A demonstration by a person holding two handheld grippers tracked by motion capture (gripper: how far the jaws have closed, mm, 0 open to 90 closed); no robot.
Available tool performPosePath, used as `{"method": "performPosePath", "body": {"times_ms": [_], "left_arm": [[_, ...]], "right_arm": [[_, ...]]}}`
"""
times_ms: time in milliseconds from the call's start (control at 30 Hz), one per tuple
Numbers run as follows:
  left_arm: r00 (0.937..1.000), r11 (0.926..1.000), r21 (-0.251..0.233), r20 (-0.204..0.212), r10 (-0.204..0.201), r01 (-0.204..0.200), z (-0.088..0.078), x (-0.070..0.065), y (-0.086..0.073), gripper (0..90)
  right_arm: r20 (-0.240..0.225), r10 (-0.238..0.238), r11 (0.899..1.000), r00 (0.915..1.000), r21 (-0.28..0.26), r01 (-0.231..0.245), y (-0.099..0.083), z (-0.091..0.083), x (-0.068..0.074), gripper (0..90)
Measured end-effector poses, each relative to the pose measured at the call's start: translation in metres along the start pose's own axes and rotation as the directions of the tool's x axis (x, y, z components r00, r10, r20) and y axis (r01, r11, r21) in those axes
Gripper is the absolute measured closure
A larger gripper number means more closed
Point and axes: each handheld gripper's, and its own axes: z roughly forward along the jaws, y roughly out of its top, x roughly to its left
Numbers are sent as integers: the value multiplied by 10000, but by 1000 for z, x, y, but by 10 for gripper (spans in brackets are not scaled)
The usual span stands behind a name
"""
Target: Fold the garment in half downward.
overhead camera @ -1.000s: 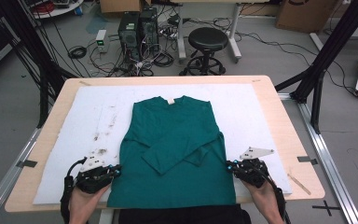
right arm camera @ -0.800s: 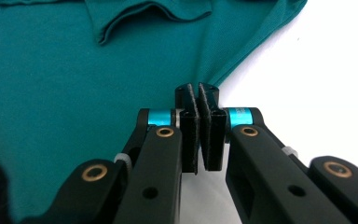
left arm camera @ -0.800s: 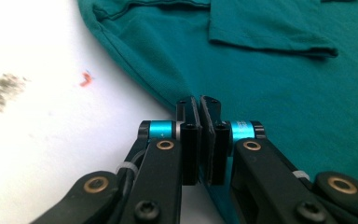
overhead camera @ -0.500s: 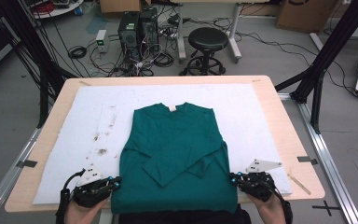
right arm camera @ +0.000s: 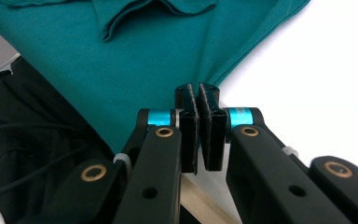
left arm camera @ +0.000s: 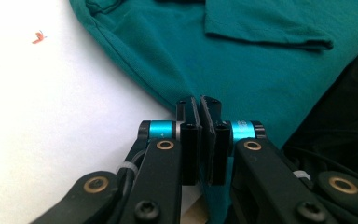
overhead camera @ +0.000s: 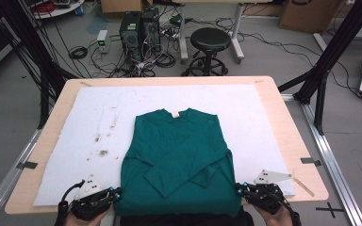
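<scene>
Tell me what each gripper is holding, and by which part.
Both hold the green shirt at its bottom hem: the left gripper is shut on the left hem corner, the right gripper on the right hem corner.

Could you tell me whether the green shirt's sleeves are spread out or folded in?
Folded in: both sleeves of the green shirt lie crossed over its front, inside the body's outline.

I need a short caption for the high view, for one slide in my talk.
Both grippers, left and right, pinch the bottom corners of a green long-sleeved shirt lying on a white mat.
</scene>
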Motion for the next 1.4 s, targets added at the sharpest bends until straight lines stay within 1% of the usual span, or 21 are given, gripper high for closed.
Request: {"method": "performPosePath", "body": {"times_ms": [67, 200, 300, 367, 400, 433, 467, 500, 533, 567, 600, 667, 733, 800, 900, 933, 1067, 1200, 1300, 1333, 1400], "left_arm": [[10000, 10000, 28, 43, 16, -16, -1, -1, -1, 863], [10000, 9999, 115, 47, -4, 3, 0, -1, -2, 863], [9999, 9999, 65, 114, -100, 99, 1, 0, -3, 860], [10000, 10000, 57, 38, -52, 51, 0, 0, -3, 845], [10000, 10000, 54, -61, -16, 16, 0, 0, -3, 825], [9999, 10000, 35, -129, 43, -43, 0, 0, -2, 793], [9998, 10000, -36, -207, 40, -40, -1, 1, -1, 745], [9997, 10000, -91, -229, -14, 12, -1, 2, 0, 696], [9996, 9998, -166, -262, -61, 57, -2, 3, 2, 659], [9996, 9997, -240, -248, -98, 92, -2, 5, 4, 625], [9997, 9994, -321, -234, -121, 113, -2, 7, 6, 596], [9995, 9992, -385, -304, -123, 112, 1, 12, 11, 535], [9995, 9991, -424, -318, -26, 13, 3, 18, 18, 485], [9990, 9981, -622, -454, 2, -30, 6, 23, 27, 446], [9994, 9959, -898, -343, 100, -131, 9, 29, 39, 376], [9995, 9955, -940, -284, 119, -145, 11, 31, 43, 358], [9990, 9948, -980, -384, 223, -260, 18, 38, 58, 340], [9990, 9957, -843, -235, 378, -396, 27, 46, 69, 341], [9994, 9956, -867, -111, 337, -346, 33, 54, 78, 341], [9994, 9953, -902, -138, 330, -341, 35, 57, 83, 341], [9995, 9954, -902, -108, 303, -311, 39, 61, 91, 342]], "right_arm": [[-2, -46, 10000, 10000, -15, 46, -1, -1, 1, 880], [-189, 72, 10000, 9998, -1, -72, -3, -2, 0, 880], [-189, 138, 9999, 9997, -52, -139, -4, -1, -1, 852], [-233, 209, 9997, 9995, -114, -211, -4, -2, -1, 757], [-329, 209, 9997, 9992, -122, -213, -4, -2, -2, 689], [-324, 217, 9996, 9992, -187, -224, -3, -1, -3, 600], [-302, 272, 9994, 9992, -208, -278, -2, -1, -4, 569], [-408, 281, 9992, 9988, -280, -292, -2, -2, -6, 544], [-449, 297, 9986, 9986, -423, -316, 0, -2, -7, 484], [-363, 340, 9976, 9988, -595, -362, 2, -3, -7, 446], [-350, 332, 9965, 9988, -757, -358, 4, -3, -9, 435], [-261, 365, 9932, 9990, -1095, -392, 10, -1, -12, 357], [-49, 261, 9908, 9996, -1329, -265, 18, 2, -16, 311], [178, 192, 9897, 9997, -1419, -165, 25, 8, -20, 299], [504, 226, 9895, 9985, -1439, -151, 36, 18, -25, 260], [560, 323, 9893, 9979, -1437, -240, 39, 21, -27, 257], [711, 343, 9859, 9969, -1660, -220, 52, 31, -37, 250], [682, 353, 9856, 9970, -1673, -234, 62, 39, -46, 245], [868, 384, 9888, 9955, -1471, -253, 66, 46, -51, 245], [899, 415, 9900, 9951, -1379, -288, 67, 47, -53, 245], [1056, 335, 9898, 9938, -1415, -184, 69, 49, -54, 245]]}}
